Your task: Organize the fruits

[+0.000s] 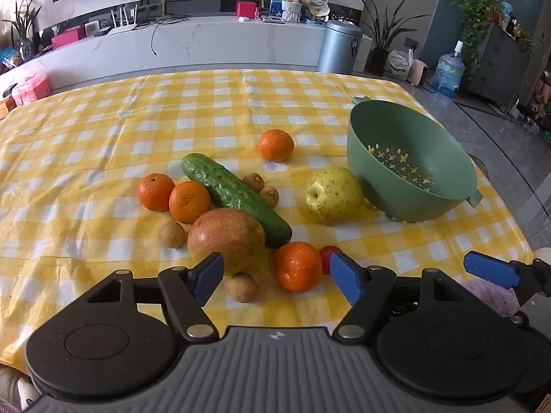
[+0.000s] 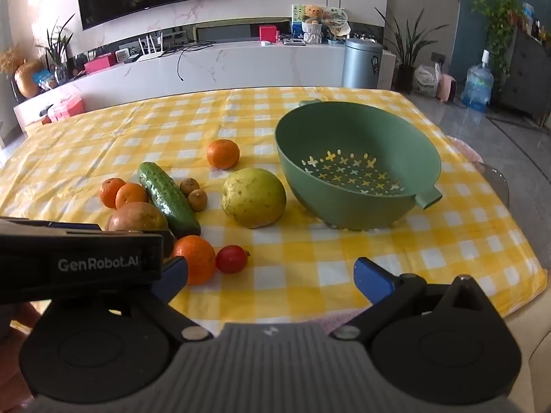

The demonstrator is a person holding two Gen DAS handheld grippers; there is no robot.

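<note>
1. The green colander (image 2: 358,165) stands on the right side of the bench (image 2: 344,268), which is covered in a yellow-and-white checked cloth. Its perforated bottom is bare: no fruit lies in it, so by my reading the sorting has not begun.
2. All the produce lies loose on the cloth. A yellow-green pear (image 2: 254,197) sits just beside the colander, close to its wall.
3. One mandarin (image 2: 223,153) lies alone behind the pear, apart from the rest.
4. To the left is a cluster: a cucumber (image 1: 236,199) lying diagonally, two mandarins (image 1: 174,196) touching each other at its left, and two small brown fruits (image 1: 261,187) at its right.
5. In front of the cucumber rests a large reddish-yellow fruit (image 1: 225,234), perhaps a mango, with one more small brown fruit (image 1: 172,234) to its left and another (image 1: 242,287) in front of it.
6. Nearest the cameras lie another mandarin (image 1: 298,265) and a small red fruit (image 2: 231,258), close together.
7. The left gripper (image 1: 277,277) hangs over the near edge of the cluster with its blue pads spread wide and nothing between them touching either pad.
8. The right gripper (image 2: 270,275) is spread as wide as it goes and holds nothing; only bare cloth shows between its pads.
9. Everything is therefore left to do: each fruit has yet to reach the colander, and the cucumber probably wants separate treatment.
</note>
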